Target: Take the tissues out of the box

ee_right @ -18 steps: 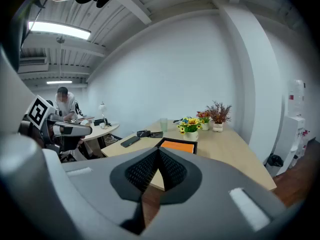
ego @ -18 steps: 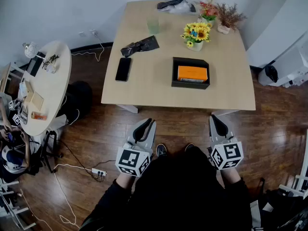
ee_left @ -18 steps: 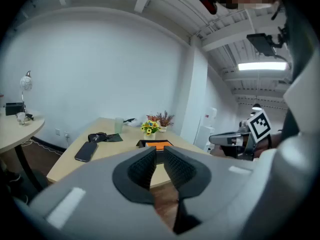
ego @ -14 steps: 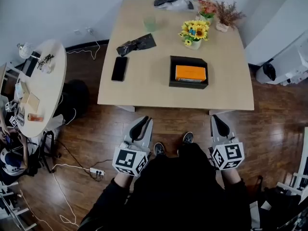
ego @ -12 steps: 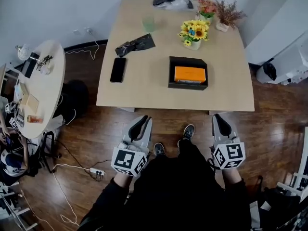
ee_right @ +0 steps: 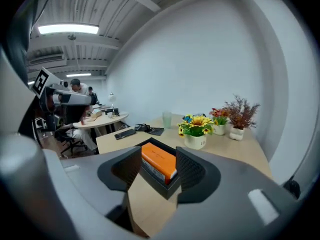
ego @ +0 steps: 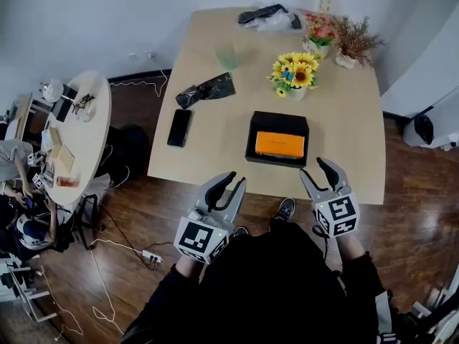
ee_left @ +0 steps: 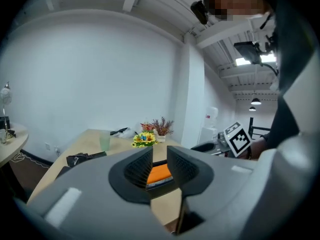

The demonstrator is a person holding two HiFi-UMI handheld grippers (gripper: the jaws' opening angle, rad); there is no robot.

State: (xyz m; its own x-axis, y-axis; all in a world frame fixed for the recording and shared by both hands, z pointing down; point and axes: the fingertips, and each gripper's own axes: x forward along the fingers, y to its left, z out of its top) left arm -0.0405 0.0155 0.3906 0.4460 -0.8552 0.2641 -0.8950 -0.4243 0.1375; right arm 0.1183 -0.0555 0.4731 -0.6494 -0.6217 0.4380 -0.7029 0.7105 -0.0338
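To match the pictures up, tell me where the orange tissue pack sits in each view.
Head view: orange tissue pack in the black box, centre.
Left gripper view: pack low centre, seen beyond the gap between the jaws.
Right gripper view: pack low centre, beyond the jaws.
Shared landmark: sunflower pot, beyond the box.

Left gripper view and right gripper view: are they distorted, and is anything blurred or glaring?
Left gripper view: strong fisheye, black corners; the left gripper close to the lens is soft, the sunflowers sharper. Right gripper view: same curved fisheye; the ceiling lamp glares white; the orange tissue pack is evenly lit.
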